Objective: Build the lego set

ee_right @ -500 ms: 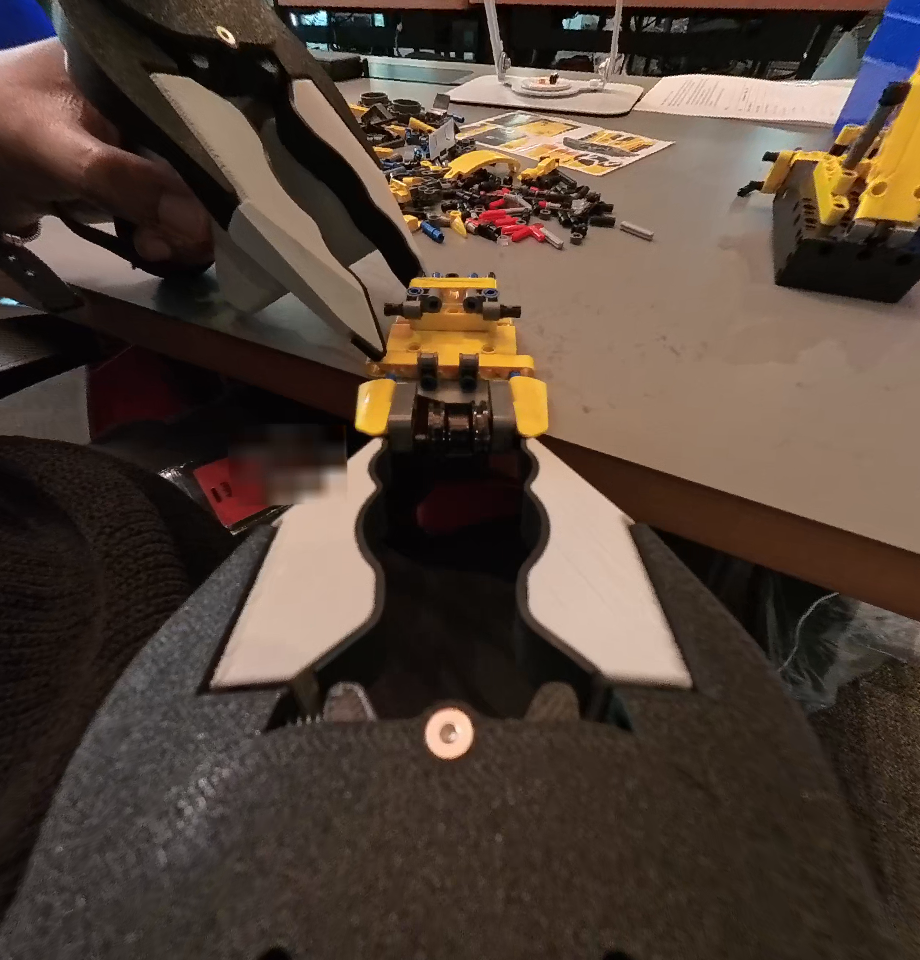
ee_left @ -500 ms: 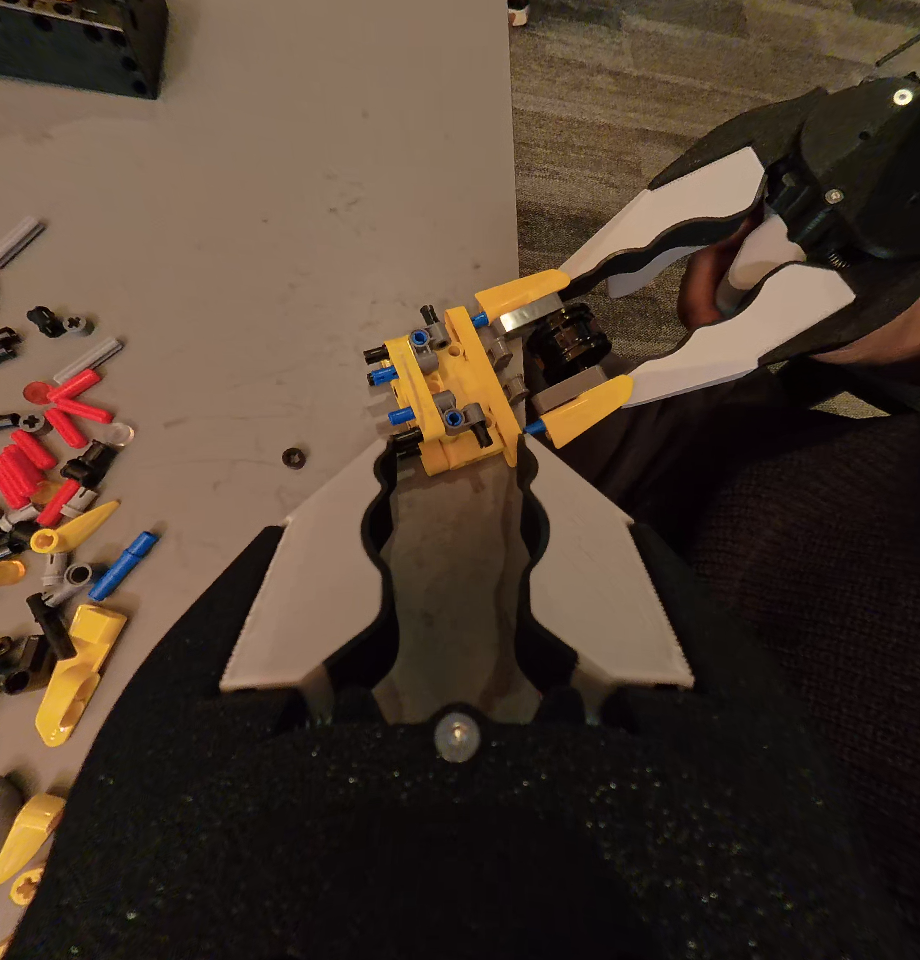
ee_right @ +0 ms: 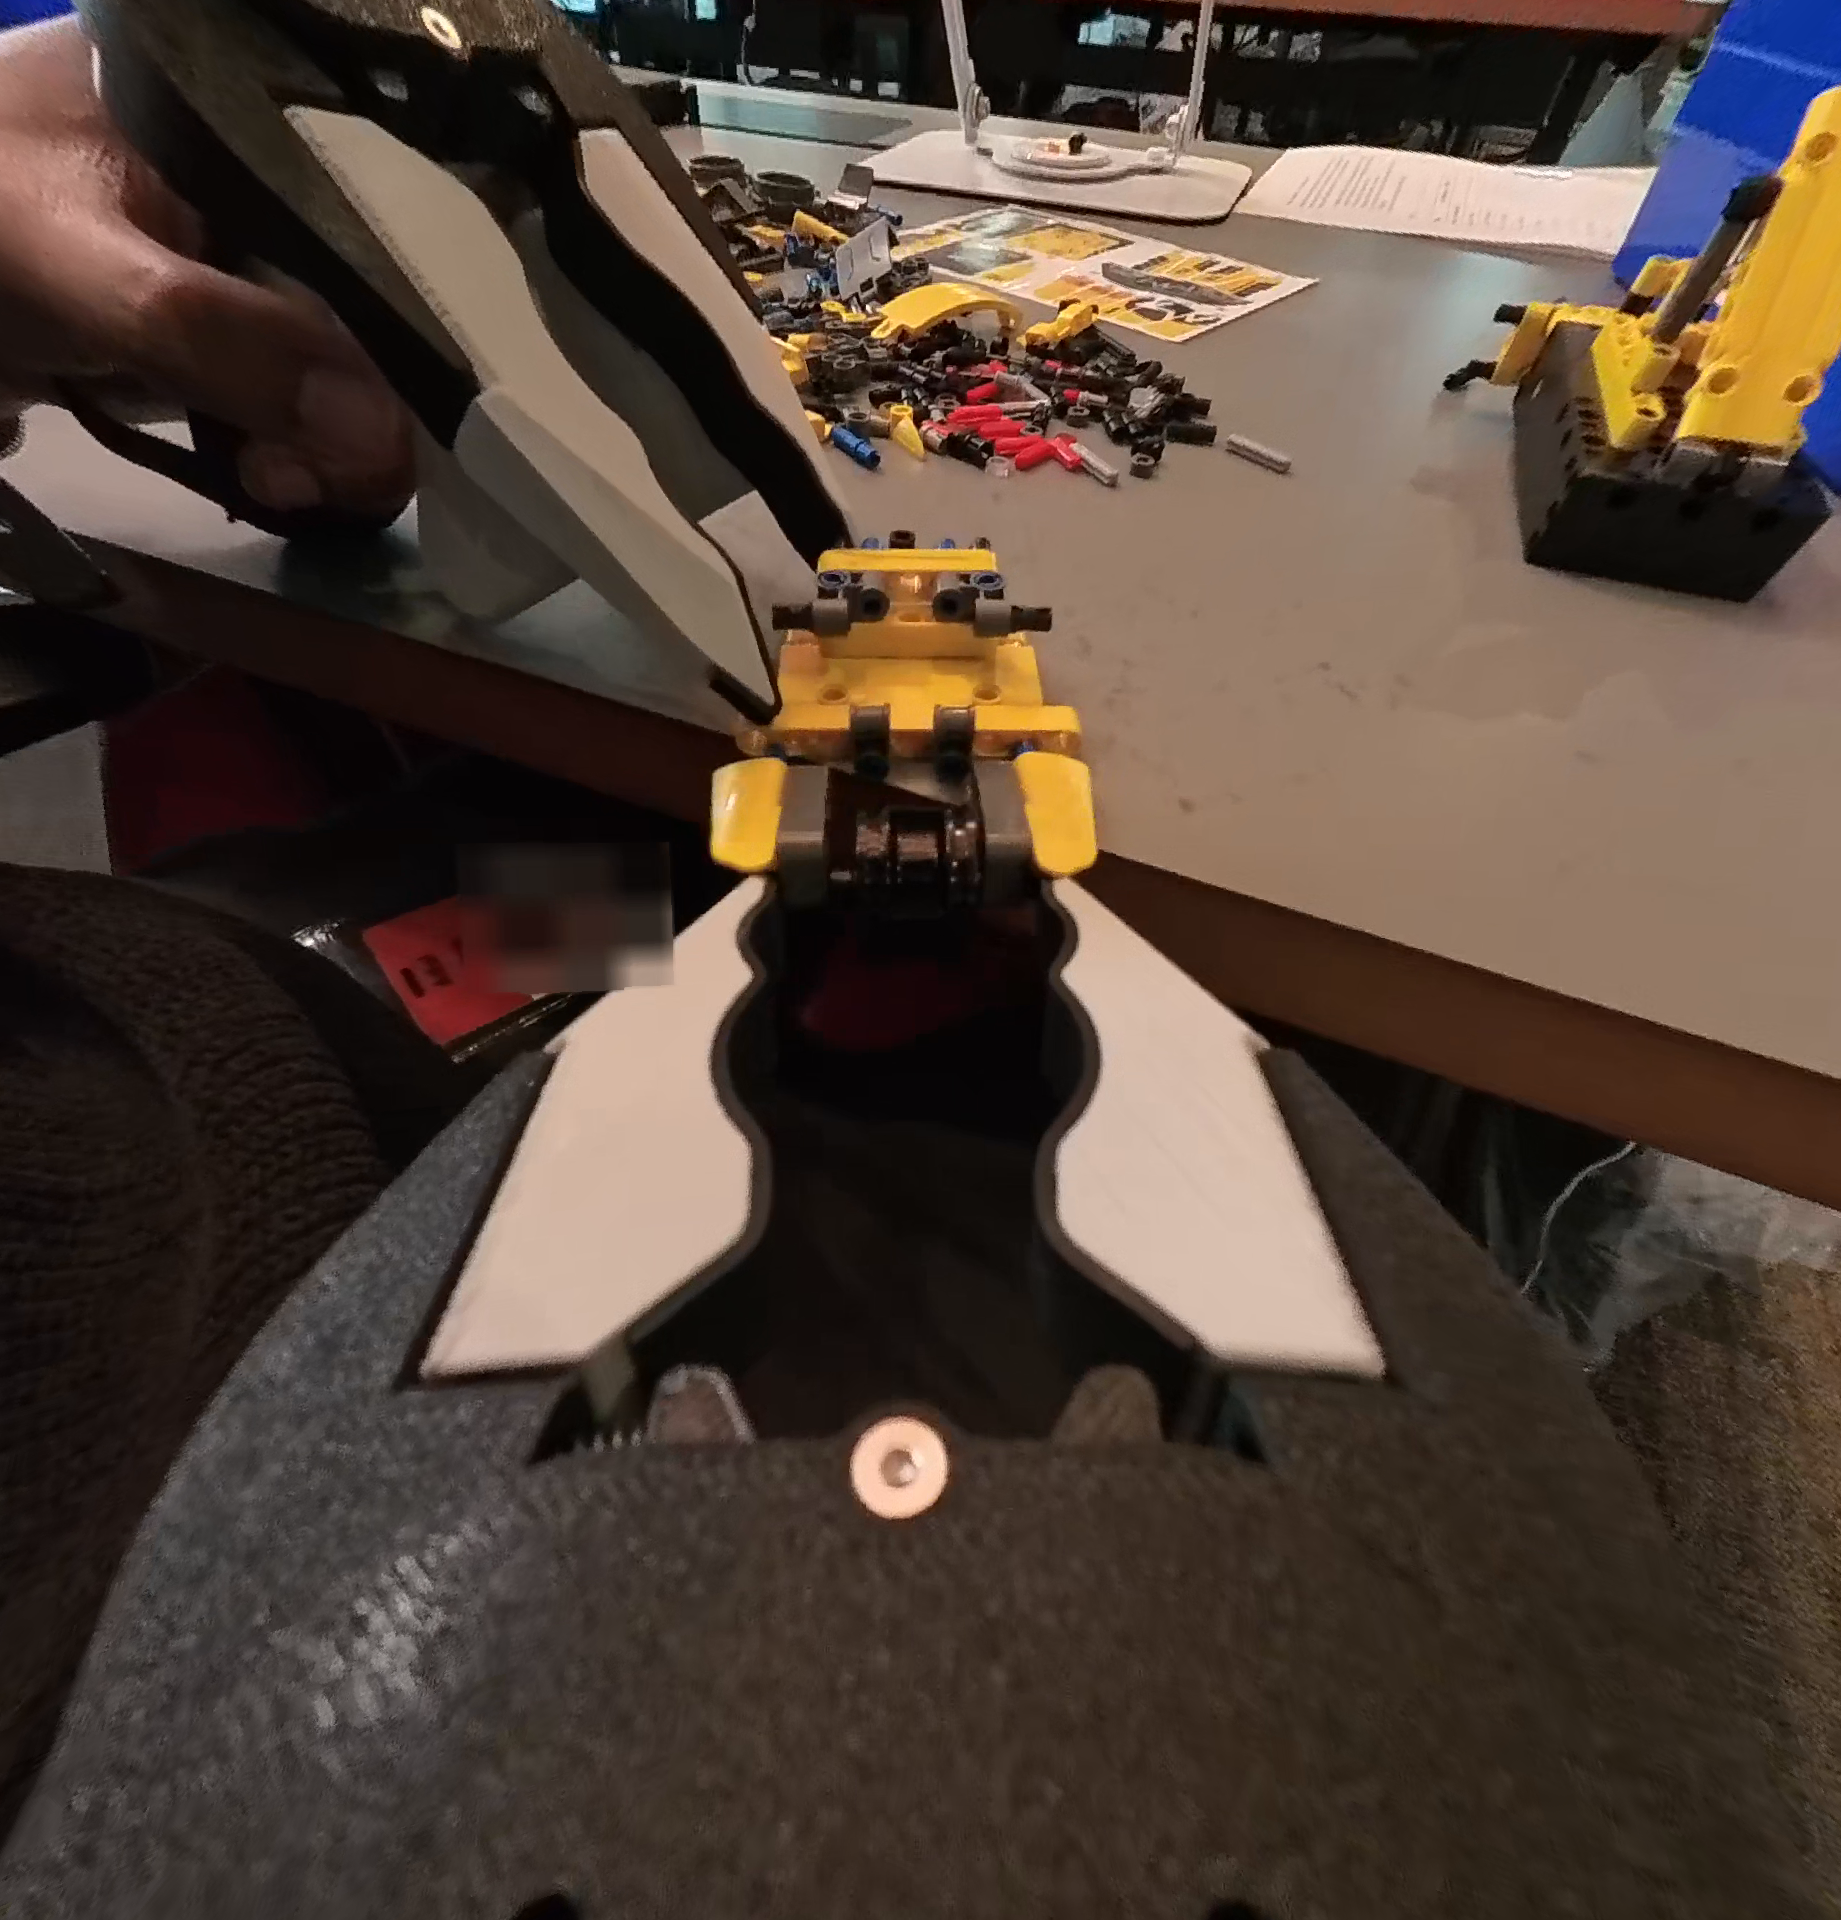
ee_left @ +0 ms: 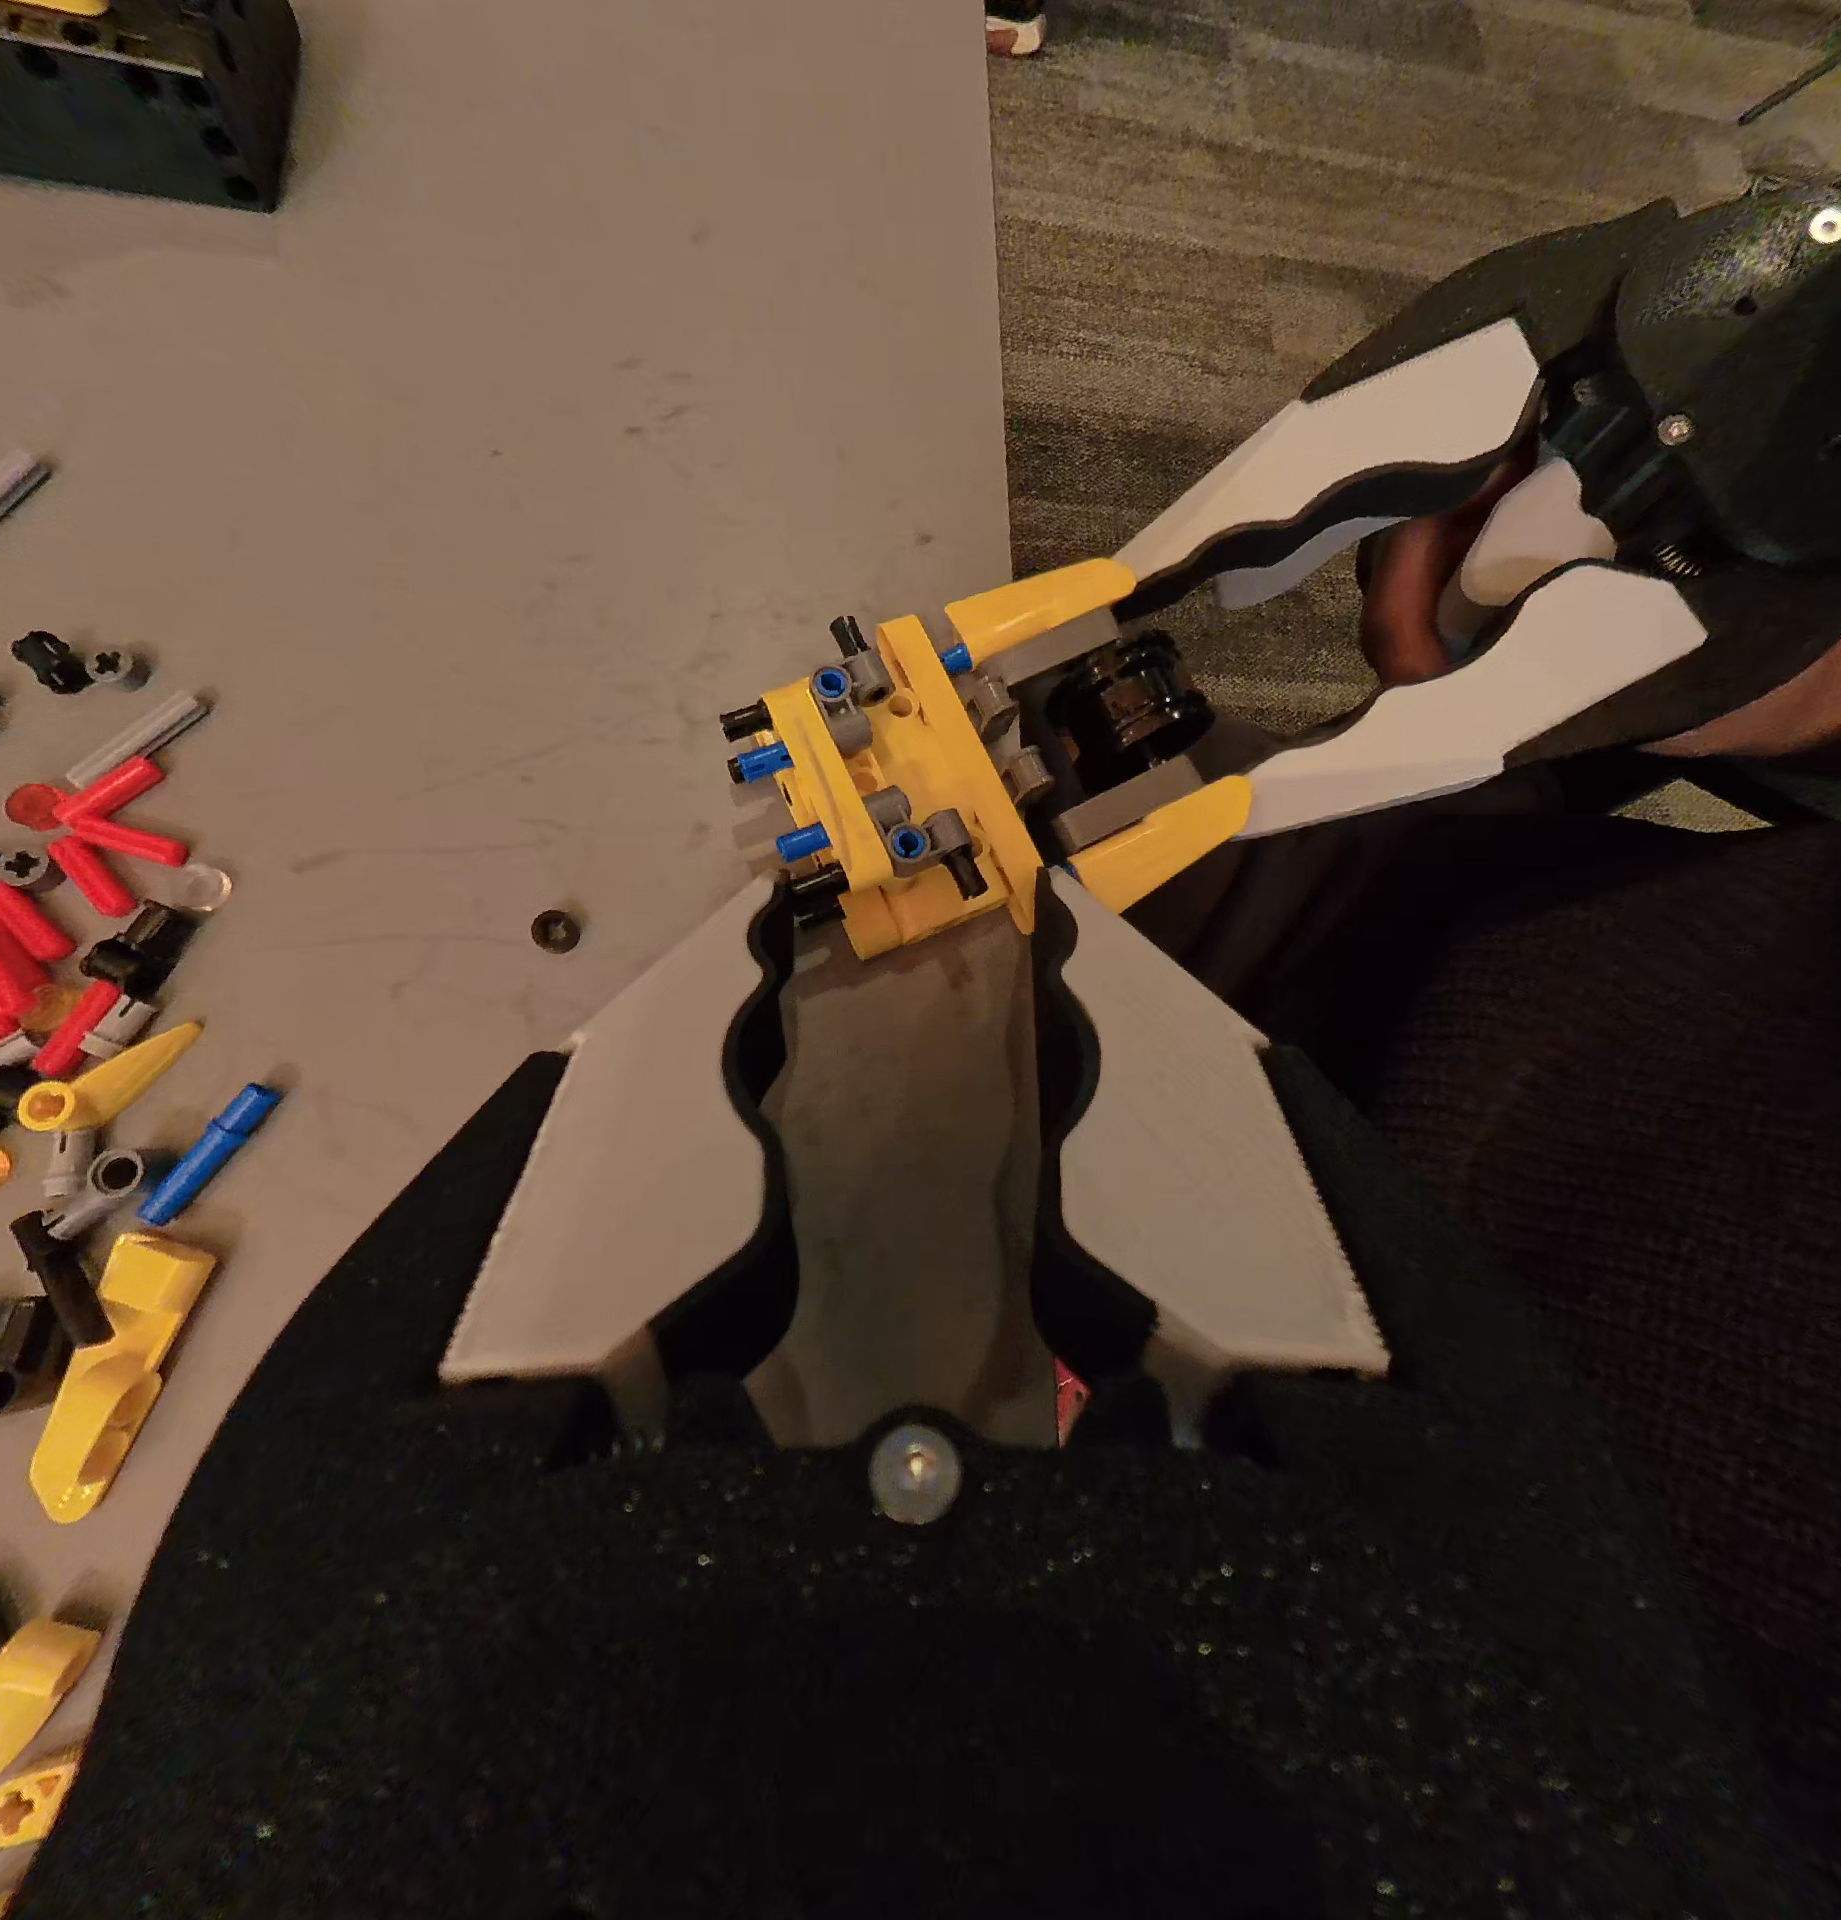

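Over grey table's (ee_left: 583, 416) edge, left gripper (ee_left: 911, 904) and right gripper (ee_right: 905, 883) jaws clamp yellow brick assembly (ee_left: 895, 790)

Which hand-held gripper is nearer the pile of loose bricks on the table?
Left. The left hand-held gripper sits over the table beside the pile of loose bricks; the right hand-held gripper is off the table's edge.

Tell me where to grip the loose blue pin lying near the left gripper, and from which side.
Grip the blue pin mid-shaft from above, jaws closing across its width. It lies flat on the table, angled; its right side is bare, but a grey connector sits close on its left.
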`<state>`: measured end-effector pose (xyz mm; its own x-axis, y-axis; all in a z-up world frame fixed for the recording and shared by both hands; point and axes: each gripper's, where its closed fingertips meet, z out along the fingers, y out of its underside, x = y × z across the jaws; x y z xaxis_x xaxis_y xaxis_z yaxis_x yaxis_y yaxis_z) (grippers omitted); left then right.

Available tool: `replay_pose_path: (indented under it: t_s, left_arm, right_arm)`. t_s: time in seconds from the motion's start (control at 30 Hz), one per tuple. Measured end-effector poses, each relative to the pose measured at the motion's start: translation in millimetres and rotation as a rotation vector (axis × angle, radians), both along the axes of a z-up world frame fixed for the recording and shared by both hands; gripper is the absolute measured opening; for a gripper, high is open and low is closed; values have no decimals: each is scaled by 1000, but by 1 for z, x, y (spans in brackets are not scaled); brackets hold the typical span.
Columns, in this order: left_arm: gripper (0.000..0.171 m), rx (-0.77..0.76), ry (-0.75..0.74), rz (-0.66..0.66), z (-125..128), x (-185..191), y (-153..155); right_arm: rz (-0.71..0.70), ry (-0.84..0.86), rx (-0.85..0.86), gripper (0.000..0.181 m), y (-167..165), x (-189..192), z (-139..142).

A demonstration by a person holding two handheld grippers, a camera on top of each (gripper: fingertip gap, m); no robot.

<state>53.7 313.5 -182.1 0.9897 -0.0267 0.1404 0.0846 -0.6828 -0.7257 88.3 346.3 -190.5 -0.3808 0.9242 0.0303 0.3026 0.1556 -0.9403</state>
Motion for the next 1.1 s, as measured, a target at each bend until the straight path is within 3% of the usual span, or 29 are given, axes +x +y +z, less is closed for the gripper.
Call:
replay_pose_path:
  t_s: [0.57,1.1]
  left_arm:
    - [44,-2,1,-15,0,-1,0]
    - [40,1,-22,4,0,-4,0]
  right_arm:
    - [-10,-14,-33,49,0,-1,-2]
    - [-41,45,-297,47,0,-3,2]
